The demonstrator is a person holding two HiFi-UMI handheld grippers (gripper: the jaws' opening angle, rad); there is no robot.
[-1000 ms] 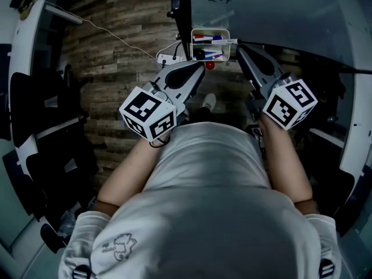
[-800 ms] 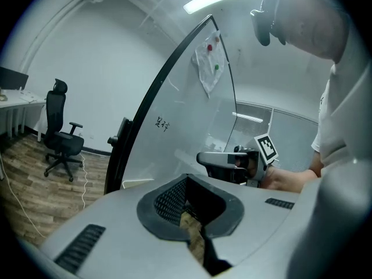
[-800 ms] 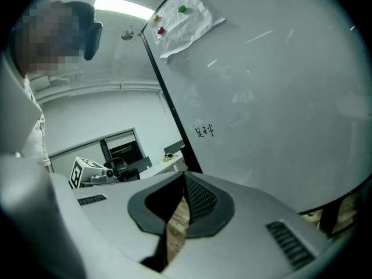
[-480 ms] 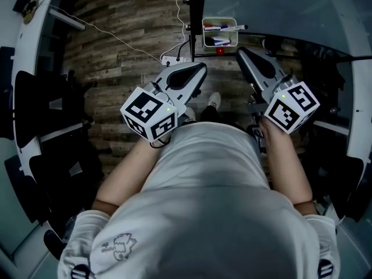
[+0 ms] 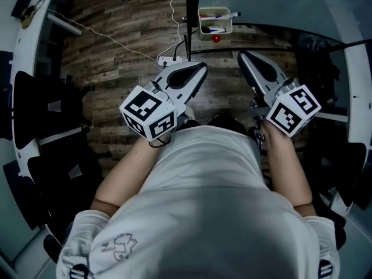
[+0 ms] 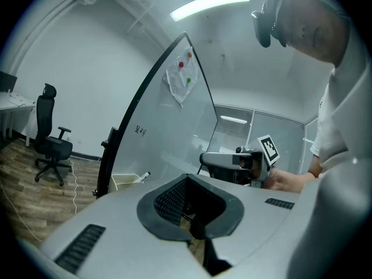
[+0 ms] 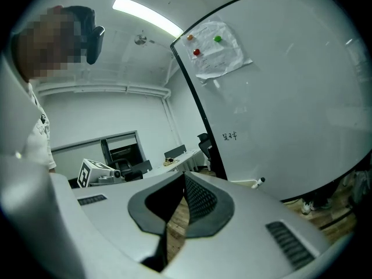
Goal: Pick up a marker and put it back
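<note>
A white tray (image 5: 214,20) hangs on the whiteboard's lower edge and holds several markers (image 5: 216,17), one of which sticks out to the right. Both grippers are held out in front of me, well short of the tray. My left gripper (image 5: 200,68) is shut with nothing in it, and so is my right gripper (image 5: 243,56). The left gripper view shows the tray (image 6: 125,182) with a marker (image 6: 143,174) past the shut left gripper (image 6: 187,190). In the right gripper view, a marker tip (image 7: 261,180) peeks over the right gripper (image 7: 181,185).
The whiteboard (image 7: 279,97) stands on a dark frame (image 5: 192,4) over a wooden floor (image 5: 116,45). A power strip with a cable (image 5: 170,59) lies on the floor by the frame. An office chair (image 6: 51,135) and desks are off to the left.
The tray has slid up and away in the head view as I backed off from the whiteboard. Both grippers, which had been close to the tray, are now farther from it.
</note>
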